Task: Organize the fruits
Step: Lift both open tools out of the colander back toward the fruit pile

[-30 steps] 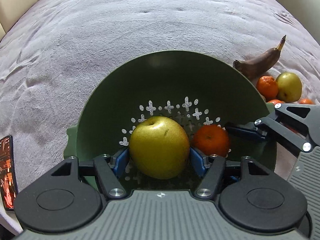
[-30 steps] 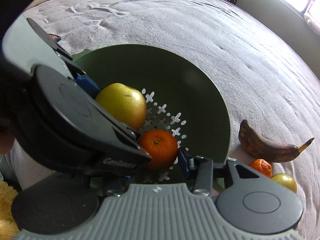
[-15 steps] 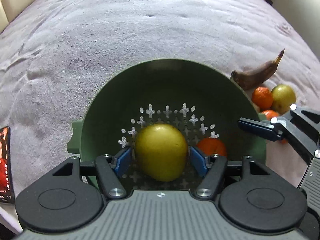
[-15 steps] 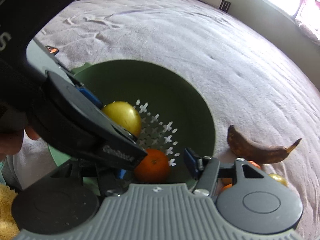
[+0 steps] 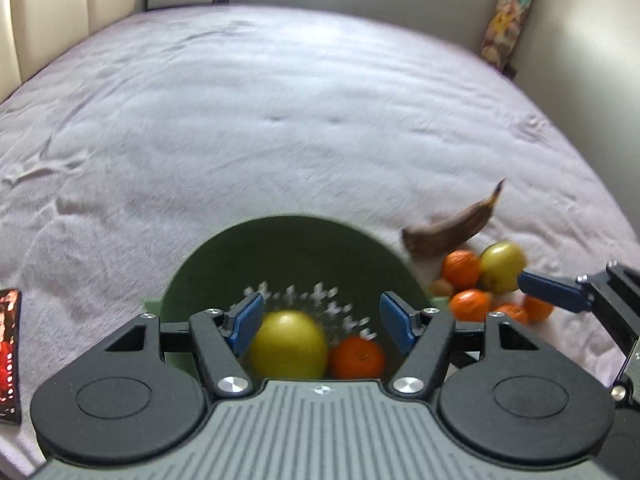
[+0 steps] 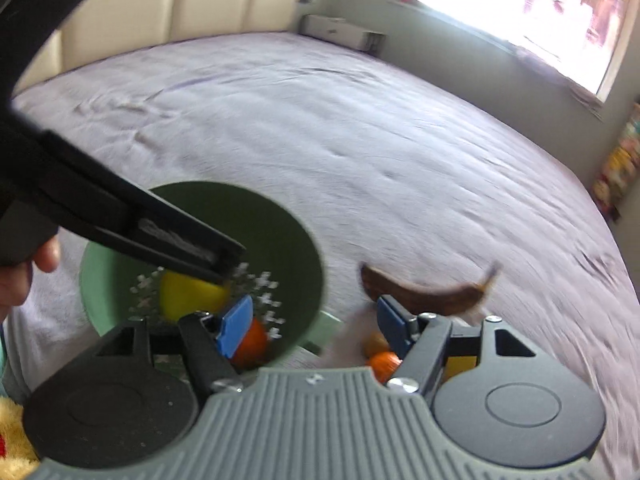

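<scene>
A green colander bowl (image 5: 288, 256) sits on the bed with a yellow apple (image 5: 288, 344) and an orange (image 5: 358, 356) lying in it. My left gripper (image 5: 320, 320) hangs above the bowl, open, and its blue pads (image 5: 246, 322) are clear of the apple. My right gripper (image 6: 314, 328) hovers over the bowl's right rim (image 6: 316, 280); its jaws are opening and hold nothing. To the right of the bowl lie a brown banana (image 6: 424, 290), several oranges (image 5: 460, 268) and a second yellow apple (image 5: 502, 266). The right gripper's blue finger (image 5: 552, 290) shows beside that pile.
A wrinkled grey bedspread (image 5: 280, 120) covers the bed. A phone (image 5: 8, 352) lies at its left edge. The left gripper's body (image 6: 140, 220) and a person's hand (image 6: 24, 276) cross the right wrist view. A yellow plush (image 6: 12, 440) is at the bottom left.
Both grippers rose and drew back from the bowl. The left pads came off the apple and the right jaws widened off the orange; both fruits stayed in the bowl. The right gripper shifted right.
</scene>
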{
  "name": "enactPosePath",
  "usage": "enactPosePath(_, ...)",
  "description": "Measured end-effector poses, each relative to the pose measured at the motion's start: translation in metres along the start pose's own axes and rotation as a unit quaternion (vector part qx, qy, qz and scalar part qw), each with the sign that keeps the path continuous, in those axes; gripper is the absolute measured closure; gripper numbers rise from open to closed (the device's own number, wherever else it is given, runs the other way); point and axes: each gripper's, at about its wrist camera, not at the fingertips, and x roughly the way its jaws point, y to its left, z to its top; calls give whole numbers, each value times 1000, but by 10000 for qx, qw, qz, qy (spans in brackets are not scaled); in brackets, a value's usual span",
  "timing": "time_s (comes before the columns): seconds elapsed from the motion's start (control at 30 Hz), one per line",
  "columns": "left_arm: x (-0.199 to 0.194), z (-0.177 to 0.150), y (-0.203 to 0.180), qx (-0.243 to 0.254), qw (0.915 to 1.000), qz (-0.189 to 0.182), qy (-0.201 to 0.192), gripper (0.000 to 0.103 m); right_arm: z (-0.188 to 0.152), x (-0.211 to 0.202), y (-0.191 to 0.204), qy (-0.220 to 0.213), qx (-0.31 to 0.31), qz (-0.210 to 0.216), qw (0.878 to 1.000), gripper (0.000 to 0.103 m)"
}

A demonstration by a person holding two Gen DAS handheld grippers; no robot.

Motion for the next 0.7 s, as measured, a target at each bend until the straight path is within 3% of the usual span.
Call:
enactPosePath(0.17,-11,-4,-25,284,9985,-328,-333,26,-13,-22,-35,-28,921,-427,9948,36)
enactPosePath(0.47,-14,-18,-76,870,9903,-856,-664,27,-61,-46,-89,96,2194,-980,9706,37)
enactPosePath(0.7,1,-38,-112,1555,9824,-772,-687,29,-89,-41,-112,289,2560,-992,9611,47)
